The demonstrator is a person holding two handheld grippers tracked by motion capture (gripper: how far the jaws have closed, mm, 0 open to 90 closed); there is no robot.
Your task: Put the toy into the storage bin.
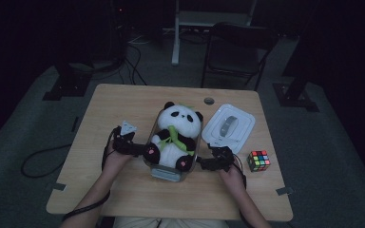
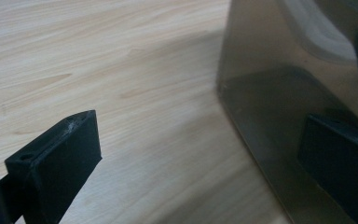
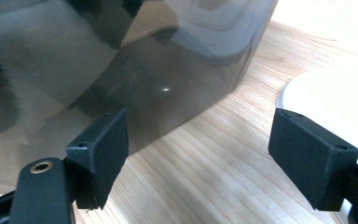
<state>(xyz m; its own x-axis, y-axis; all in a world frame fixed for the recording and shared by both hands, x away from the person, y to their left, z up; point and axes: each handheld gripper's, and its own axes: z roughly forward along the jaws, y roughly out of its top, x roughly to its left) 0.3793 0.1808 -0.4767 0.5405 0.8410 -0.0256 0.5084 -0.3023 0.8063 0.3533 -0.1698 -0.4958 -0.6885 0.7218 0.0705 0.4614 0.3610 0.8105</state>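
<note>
A clear bin [image 1: 171, 164] with a plush panda [image 1: 177, 135] sitting in it stands on the counter [image 1: 123, 102], and a gripper comes in at each of its long sides. The step in hand looks like taking hold of the bin from both sides.

The left gripper [image 1: 140, 151] has its fingers [image 2: 60, 163] spread wide with nothing pressed between them. In the left gripper view the bin's smoky wall stands beyond them, with the far finger seen partly through or against it; whether that finger touches the wall cannot be told. The right gripper [image 1: 204, 164] is also open: its fingers [image 3: 100, 151] stand well apart over bare wood, with the bin's rounded corner just ahead of the near finger.

To do this well, each pair of fingers probably needs one finger inside the wall and one outside, so the rim sits between them before closing. Both sides should close together and level, since the wall looks smooth and the panda makes the load top-heavy. The white tray [image 1: 229, 128] lies just beside the right fingers and could be nudged; the puzzle cube [image 1: 259, 160] is near that hand too.
</note>
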